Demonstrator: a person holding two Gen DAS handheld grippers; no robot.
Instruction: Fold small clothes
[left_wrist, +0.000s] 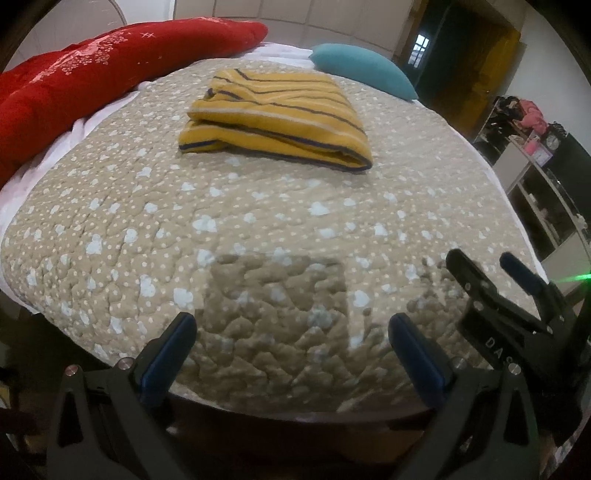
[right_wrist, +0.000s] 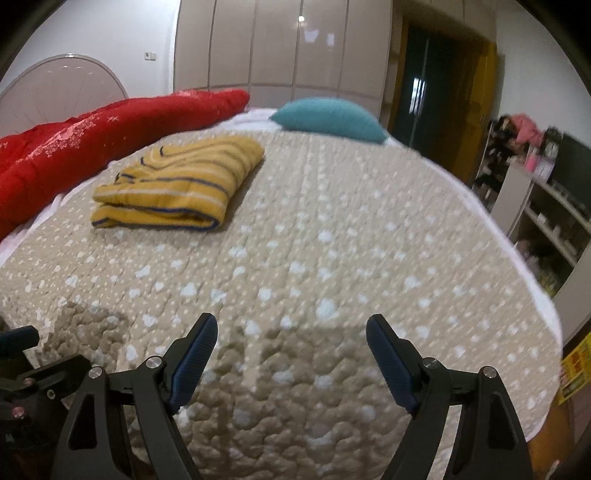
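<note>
A yellow garment with dark and white stripes (left_wrist: 275, 118) lies folded in a compact stack on the beige quilted bed (left_wrist: 258, 221); it also shows in the right wrist view (right_wrist: 177, 188) at the far left. My left gripper (left_wrist: 291, 325) is open and empty, low over the near edge of the bed, well short of the garment. My right gripper (right_wrist: 291, 328) is open and empty too, beside the left one; it shows in the left wrist view (left_wrist: 484, 266) at the right.
A red quilt (left_wrist: 74, 81) lies along the far left of the bed. A teal pillow (left_wrist: 365, 70) sits at the far end. Shelves with clutter (right_wrist: 535, 184) stand to the right of the bed. A dark doorway (right_wrist: 428, 88) is beyond.
</note>
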